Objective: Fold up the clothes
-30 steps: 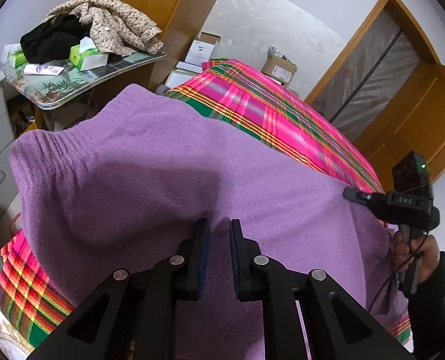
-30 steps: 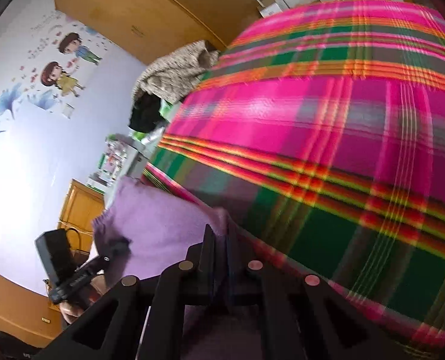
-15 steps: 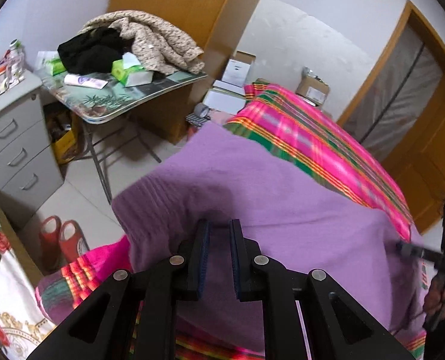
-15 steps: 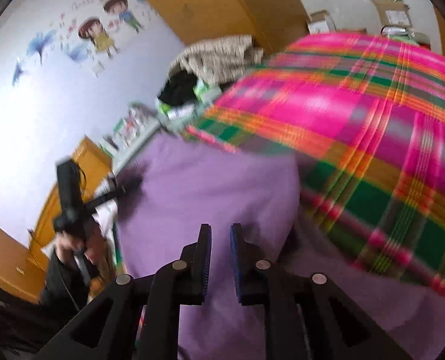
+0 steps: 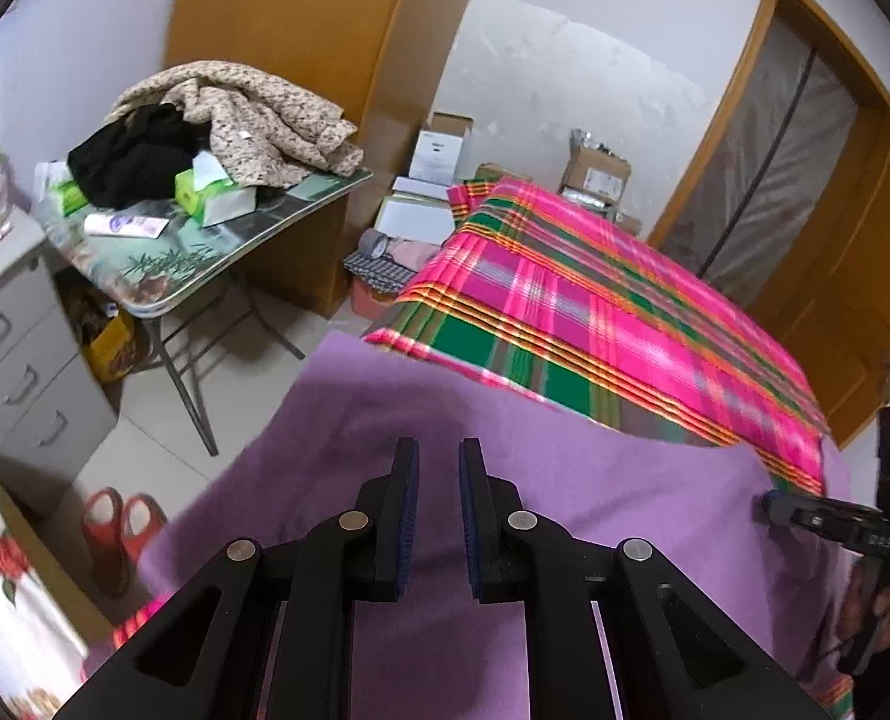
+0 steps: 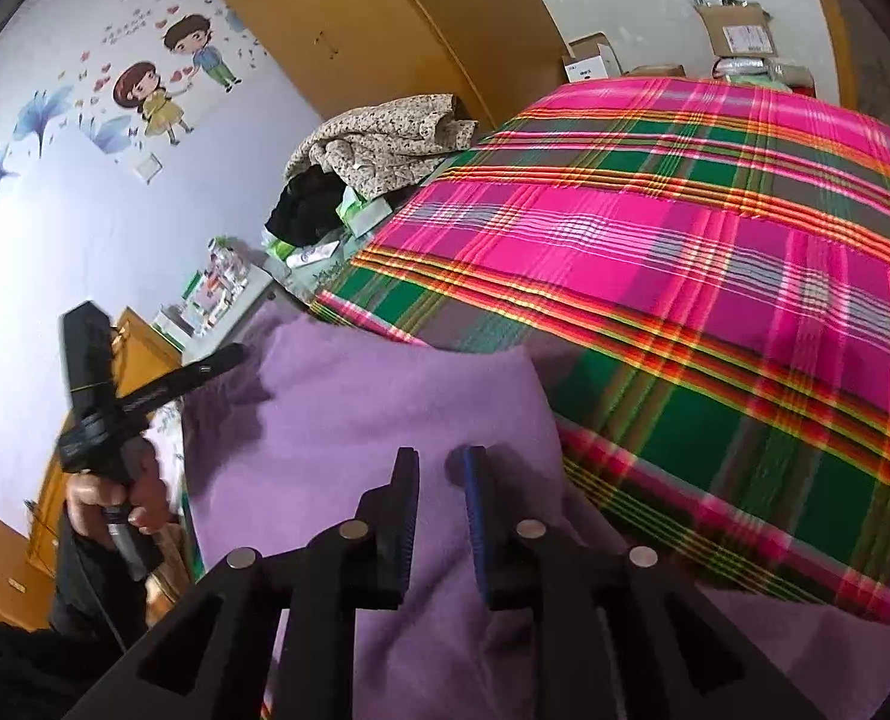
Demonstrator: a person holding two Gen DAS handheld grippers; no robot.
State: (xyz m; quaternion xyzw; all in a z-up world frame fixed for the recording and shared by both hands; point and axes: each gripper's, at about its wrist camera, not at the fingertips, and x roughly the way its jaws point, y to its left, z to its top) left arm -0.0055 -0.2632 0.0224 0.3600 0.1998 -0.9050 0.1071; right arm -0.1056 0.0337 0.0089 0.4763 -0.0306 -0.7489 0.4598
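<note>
A purple knitted sweater [image 5: 565,468] lies spread on the near end of a bed covered with a pink and green plaid cloth [image 5: 565,312]. My left gripper [image 5: 435,468] hovers above the sweater's left part, its jaws a narrow gap apart with nothing between them. In the right wrist view the sweater [image 6: 384,396] lies below my right gripper [image 6: 441,468], whose jaws are opening and hold no cloth. The left gripper [image 6: 228,354] shows there too, in a person's hand beyond the sweater's left edge. At the left wrist view's right edge is the right gripper [image 5: 769,507].
A folding table [image 5: 204,258] left of the bed carries a pile of clothes [image 5: 234,114] and tissue packs. A grey drawer unit [image 5: 12,360] and red slippers [image 5: 120,522] are on the floor side. Cardboard boxes [image 5: 438,150] sit by the far wall.
The right gripper was shut on the sweater's edge, then let it go and lifted off. The left gripper drew back and up, so more floor shows. The sweater now lies on the bed.
</note>
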